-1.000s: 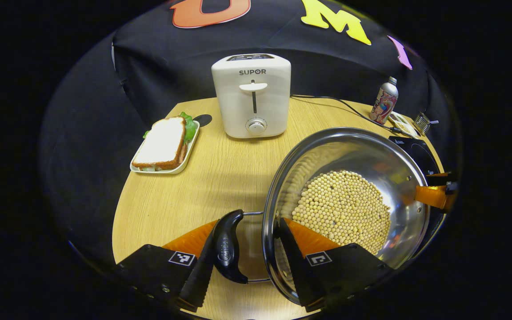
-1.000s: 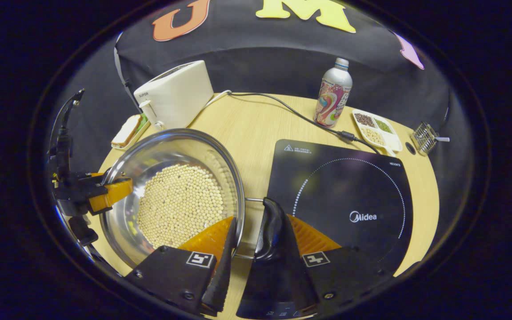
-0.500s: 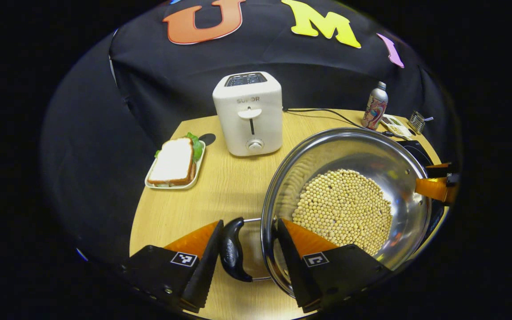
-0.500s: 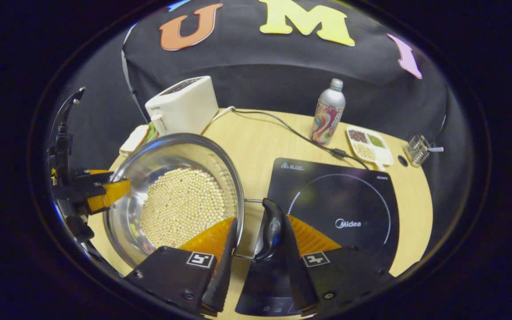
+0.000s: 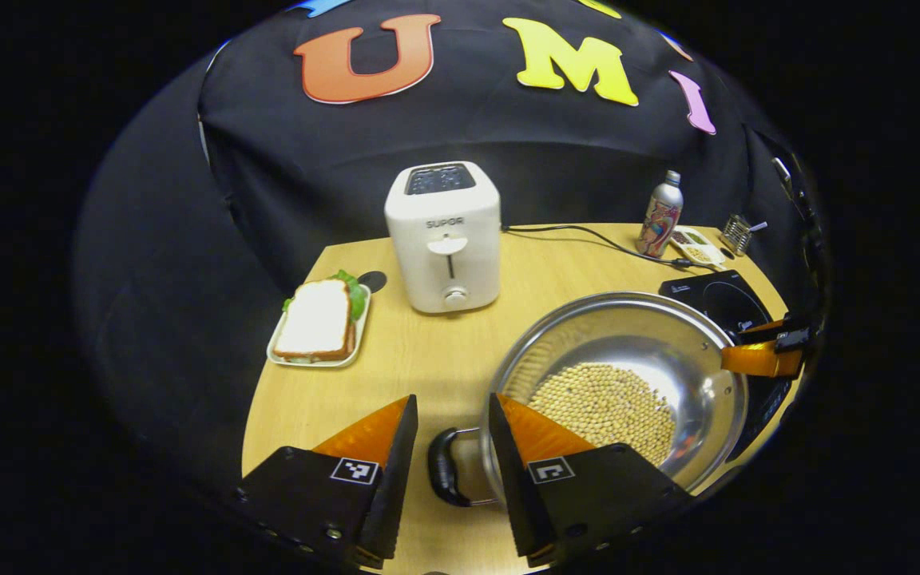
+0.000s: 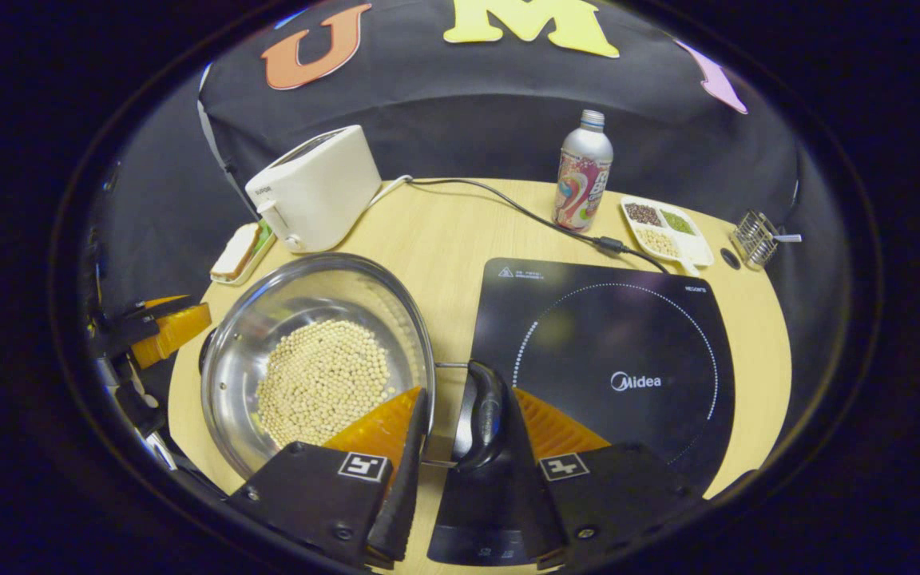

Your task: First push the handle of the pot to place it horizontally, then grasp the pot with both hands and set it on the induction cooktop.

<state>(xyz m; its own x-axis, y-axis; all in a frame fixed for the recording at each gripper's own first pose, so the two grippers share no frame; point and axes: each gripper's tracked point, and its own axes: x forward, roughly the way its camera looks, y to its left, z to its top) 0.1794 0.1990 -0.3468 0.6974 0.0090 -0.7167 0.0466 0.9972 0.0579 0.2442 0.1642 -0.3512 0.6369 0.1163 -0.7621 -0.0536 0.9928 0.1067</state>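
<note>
The steel pot [image 5: 668, 335] of pale beans [image 5: 604, 403] sits on the wooden table, just left of the black induction cooktop [image 6: 612, 335]. My left gripper [image 5: 450, 399] is open and raised. The pot's black left handle [image 5: 440, 477] lies lower down in the gap between its fingers, touching neither. In the right gripper view that gripper [image 6: 160, 329] hangs apart from the pot [image 6: 284, 303], off its left rim. My right gripper [image 6: 465, 393] is shut on the pot: one finger is inside the rim and the other presses the black right handle [image 6: 482, 411]. The left gripper view shows it [image 5: 755, 355] at the pot's far rim.
A white toaster [image 5: 444, 239] stands at the back, a sandwich on a plate [image 5: 318, 319] to its left. Behind the cooktop are a bottle [image 6: 582, 172], a divided snack tray [image 6: 664, 228], a wire basket [image 6: 755, 237] and a black cable [image 6: 508, 204].
My left gripper has let go of the left handle and risen away from the pot, which now looks smaller and lower. The right gripper keeps its grip.
</note>
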